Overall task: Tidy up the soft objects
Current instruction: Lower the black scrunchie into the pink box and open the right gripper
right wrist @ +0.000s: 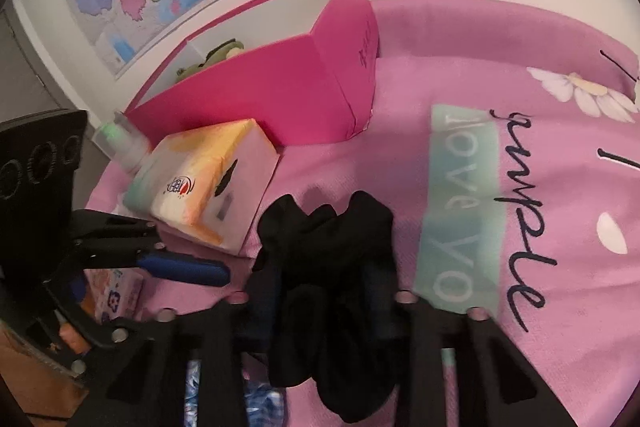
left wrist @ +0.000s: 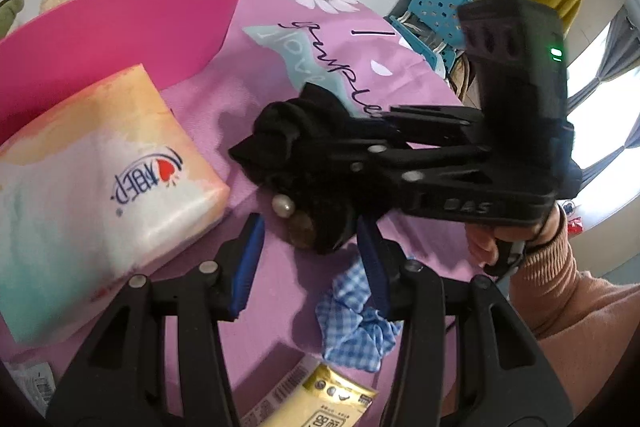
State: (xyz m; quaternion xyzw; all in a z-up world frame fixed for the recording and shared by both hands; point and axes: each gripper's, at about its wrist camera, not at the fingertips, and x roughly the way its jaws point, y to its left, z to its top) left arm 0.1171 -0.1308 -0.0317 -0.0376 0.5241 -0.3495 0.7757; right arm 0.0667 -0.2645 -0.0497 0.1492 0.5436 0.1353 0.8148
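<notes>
Right gripper [right wrist: 320,307] closed on black scrunchie [left wrist: 296,147], held above pink surface [right wrist: 460,67]. Left gripper [left wrist: 312,259] jaws apart, empty, just below scrunchie. Pink box [right wrist: 280,83] lies beyond, up-left of right gripper, past tissue pack [right wrist: 212,183]. Blue gingham scrunchie [left wrist: 356,327] on surface, beside left gripper.

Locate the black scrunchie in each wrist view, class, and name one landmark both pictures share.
Left wrist view: the black scrunchie sits centre frame, pinched by the right gripper coming in from the right.
Right wrist view: it fills the lower centre, between that gripper's own fingers.
Shared landmark: the pink box, upper left in both, with the tissue pack in front of it.
</notes>
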